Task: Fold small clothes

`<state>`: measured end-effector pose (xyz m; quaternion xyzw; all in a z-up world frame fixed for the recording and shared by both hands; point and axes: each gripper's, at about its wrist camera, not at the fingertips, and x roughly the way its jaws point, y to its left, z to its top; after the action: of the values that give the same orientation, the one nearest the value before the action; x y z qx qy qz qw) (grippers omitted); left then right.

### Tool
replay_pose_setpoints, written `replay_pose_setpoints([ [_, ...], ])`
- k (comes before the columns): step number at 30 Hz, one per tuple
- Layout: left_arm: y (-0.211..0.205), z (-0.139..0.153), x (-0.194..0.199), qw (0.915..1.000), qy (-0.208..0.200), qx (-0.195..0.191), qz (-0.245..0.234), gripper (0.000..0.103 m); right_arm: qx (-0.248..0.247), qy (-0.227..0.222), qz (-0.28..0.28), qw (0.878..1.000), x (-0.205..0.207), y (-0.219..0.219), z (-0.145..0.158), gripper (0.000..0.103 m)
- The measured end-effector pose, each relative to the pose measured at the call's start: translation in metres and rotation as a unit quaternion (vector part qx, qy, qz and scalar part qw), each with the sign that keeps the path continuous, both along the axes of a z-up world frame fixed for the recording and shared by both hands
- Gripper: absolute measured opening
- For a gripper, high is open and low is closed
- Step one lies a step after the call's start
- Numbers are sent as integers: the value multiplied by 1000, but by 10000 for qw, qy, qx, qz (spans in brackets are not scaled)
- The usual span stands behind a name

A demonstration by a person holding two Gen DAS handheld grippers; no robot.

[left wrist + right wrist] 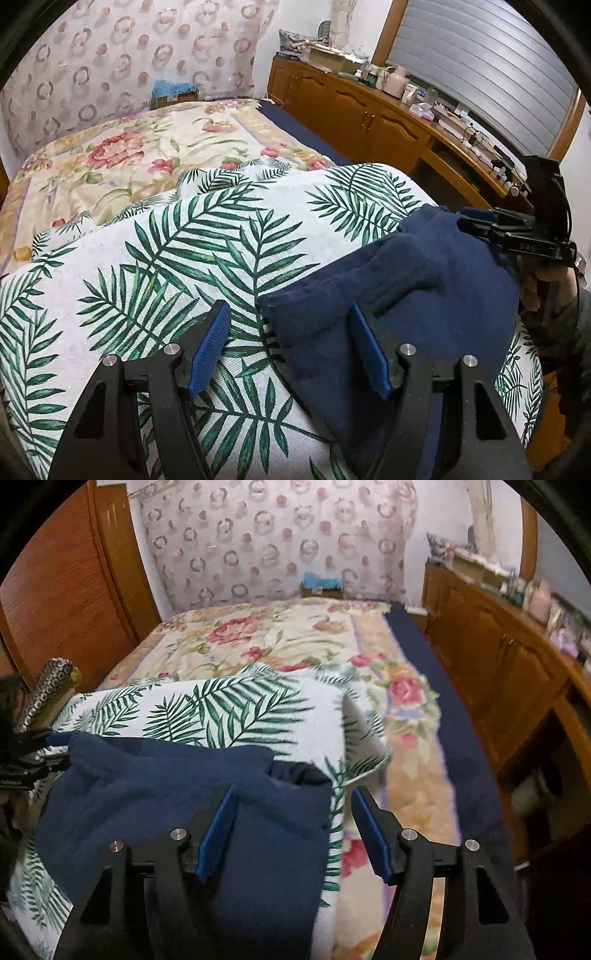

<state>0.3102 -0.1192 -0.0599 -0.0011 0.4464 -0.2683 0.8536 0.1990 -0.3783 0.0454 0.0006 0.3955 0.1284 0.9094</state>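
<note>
A small navy blue garment (399, 306) lies rumpled on a white cloth with green palm leaves (177, 258); it also shows in the right wrist view (184, 812). My left gripper (291, 347) is open, its jaws astride the garment's left edge. My right gripper (291, 834) is open over the garment's right edge; it shows from the side in the left wrist view (465, 221), at the garment's far right corner. The left gripper's tip (55, 746) shows at the garment's far left corner in the right wrist view.
The palm-leaf cloth lies on a bed with a floral cover (129, 147) and a navy sheet edge (454, 716). A wooden cabinet (354, 114) with clutter on top runs along the right. A wooden headboard (66, 590) is at the left.
</note>
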Motion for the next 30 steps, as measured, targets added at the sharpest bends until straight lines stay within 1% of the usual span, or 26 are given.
replay_pose_setpoints([
  [3, 1, -2, 2, 10000, 28, -27, -16, 67, 191, 65, 115, 9997, 7, -8, 0, 66],
  [6, 0, -2, 1, 10000, 3, -2, -32, 68, 238, 109, 225, 9994, 10, -9, -2, 66],
  [10, 0, -3, 1, 10000, -18, 11, -35, 68, 258, 129, 352, 9990, 10, -10, -6, 62],
  [11, 0, -3, 1, 10000, -18, 22, -39, 68, 295, 134, 376, 9988, 9, -11, -6, 60],
  [12, 1, -4, 1, 10000, -16, 8, -46, 68, 328, 133, 378, 9987, 10, -12, -7, 53],
  [14, 0, -4, 1, 10000, -2, -43, -74, 68, 443, 133, 454, 9979, 8, -12, -8, 43],
  [16, 1, -4, 1, 9999, 9, -107, -107, 68, 339, 92, 476, 9983, 6, -7, -10, 42],
  [17, 0, -3, 0, 9999, 7, -109, -109, 67, 310, 89, 491, 9983, 6, -6, -10, 39],
  [18, 0, -3, -1, 9998, 15, -140, -143, 62, 340, 105, 523, 9980, 6, -6, -10, 36],
  [19, 0, -3, -1, 9997, 35, -177, -178, 58, 371, 114, 547, 9978, 6, -6, -10, 35],
  [20, -1, -3, -1, 9995, 70, -228, -221, 53, 350, 99, 532, 9979, 5, -5, -10, 31],
  [21, -2, -3, -2, 9995, 65, -225, -232, 51, 332, 79, 529, 9980, 4, -3, -10, 27],
  [22, -2, -3, -2, 9995, 53, -207, -246, 48, 300, 38, 561, 9980, 1, -2, -9, 25],
  [23, -3, -3, -3, 9995, 44, -188, -258, 41, 246, 2, 579, 9980, 0, 0, -9, 23],
  [24, -2, -2, -4, 9994, 42, -212, -265, 27, 212, -25, 587, 9980, -2, 2, -9, 21],
  [25, -1, -2, -4, 9992, 89, -270, -289, 19, 200, -59, 582, 9981, -3, 2, -8, 20],
  [26, 1, -1, -5, 9986, 154, -372, -332, 15, 196, -121, 565, 9981, -5, 3, -6, 19],
  [29, 1, 7, -13, 9985, -41, -397, -371, 12, 209, -369, 547, 9976, -16, 4, 3, 17],
  [30, 2, 14, -18, 9982, -143, -460, -370, 12, 229, -463, 543, 9972, -20, 4, 6, 17],
])
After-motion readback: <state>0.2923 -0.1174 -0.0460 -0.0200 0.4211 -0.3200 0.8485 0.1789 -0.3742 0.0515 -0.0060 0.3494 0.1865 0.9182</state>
